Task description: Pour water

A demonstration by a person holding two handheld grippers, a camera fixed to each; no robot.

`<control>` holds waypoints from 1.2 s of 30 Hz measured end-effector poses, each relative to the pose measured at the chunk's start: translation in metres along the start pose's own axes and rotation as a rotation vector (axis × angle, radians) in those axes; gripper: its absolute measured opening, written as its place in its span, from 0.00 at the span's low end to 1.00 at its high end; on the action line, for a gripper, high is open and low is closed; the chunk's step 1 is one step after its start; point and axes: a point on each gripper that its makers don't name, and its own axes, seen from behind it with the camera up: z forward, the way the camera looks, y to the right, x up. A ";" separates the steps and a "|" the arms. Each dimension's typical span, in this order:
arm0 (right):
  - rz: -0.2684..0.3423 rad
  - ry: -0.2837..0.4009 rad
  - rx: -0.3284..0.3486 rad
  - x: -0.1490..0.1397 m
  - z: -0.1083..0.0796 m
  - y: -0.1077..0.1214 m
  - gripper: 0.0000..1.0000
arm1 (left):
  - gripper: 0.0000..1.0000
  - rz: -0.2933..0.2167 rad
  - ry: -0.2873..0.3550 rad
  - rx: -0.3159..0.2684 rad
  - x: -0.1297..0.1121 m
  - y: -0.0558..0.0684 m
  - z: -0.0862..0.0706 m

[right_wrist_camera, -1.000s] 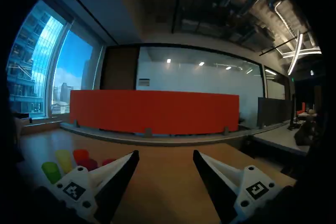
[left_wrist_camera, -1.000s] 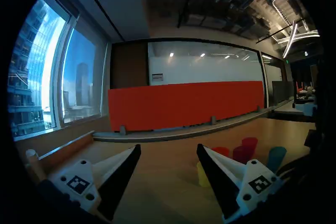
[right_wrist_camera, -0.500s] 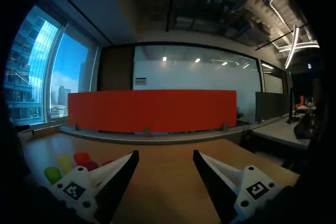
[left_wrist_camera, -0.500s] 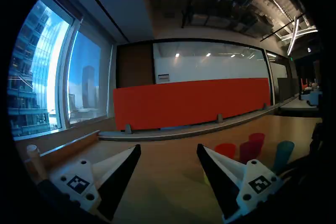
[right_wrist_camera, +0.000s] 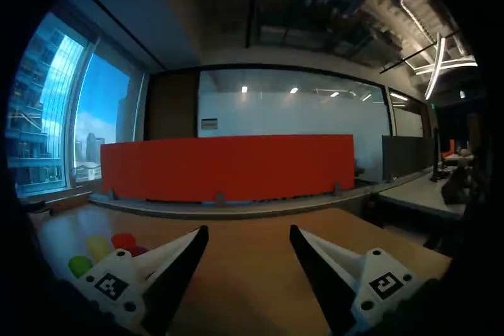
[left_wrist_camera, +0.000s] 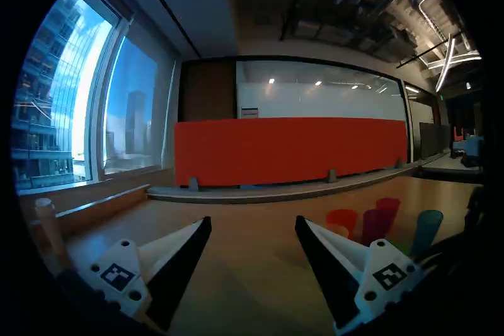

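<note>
The left gripper [left_wrist_camera: 252, 222] hung low over the pale wooden desk [left_wrist_camera: 252, 292], its jaws spread wide with nothing between them. Just past the finger on the right of its view stood a cluster of translucent plastic cups: an orange-red cup [left_wrist_camera: 342, 217], a magenta cup [left_wrist_camera: 373, 225], a pink cup [left_wrist_camera: 389, 205] behind that, and a teal cup [left_wrist_camera: 427, 230] farthest right. The right gripper [right_wrist_camera: 247, 230] was likewise spread and empty. In its view the cluster sat low on the left, a green cup [right_wrist_camera: 80, 265] and a yellow cup [right_wrist_camera: 98, 246] clearest, the rest partly hidden by its finger. A long orange partition panel [left_wrist_camera: 290, 150] ran along the desk's far side.

Whether any cup held water could not be told. Such thin plastic cups were probably light, smooth-walled and easy to tip or crush. A gentle pinch across the mid-wall, below the rim, looked the safest hold, and a filled cup would weigh more and slosh.
</note>
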 end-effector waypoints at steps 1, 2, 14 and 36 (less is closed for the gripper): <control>-0.001 0.000 0.000 0.000 0.000 0.000 1.00 | 0.99 -0.004 0.001 -0.001 -0.001 0.000 0.000; -0.003 0.001 -0.001 -0.001 0.000 0.000 1.00 | 0.99 -0.007 0.002 -0.002 -0.002 0.000 -0.001; -0.015 0.001 -0.012 0.001 -0.002 0.003 1.00 | 0.99 -0.028 -0.015 0.005 -0.016 -0.004 0.000; -0.041 0.008 -0.006 0.008 -0.003 -0.002 1.00 | 0.99 -0.029 -0.050 0.002 -0.027 -0.003 0.003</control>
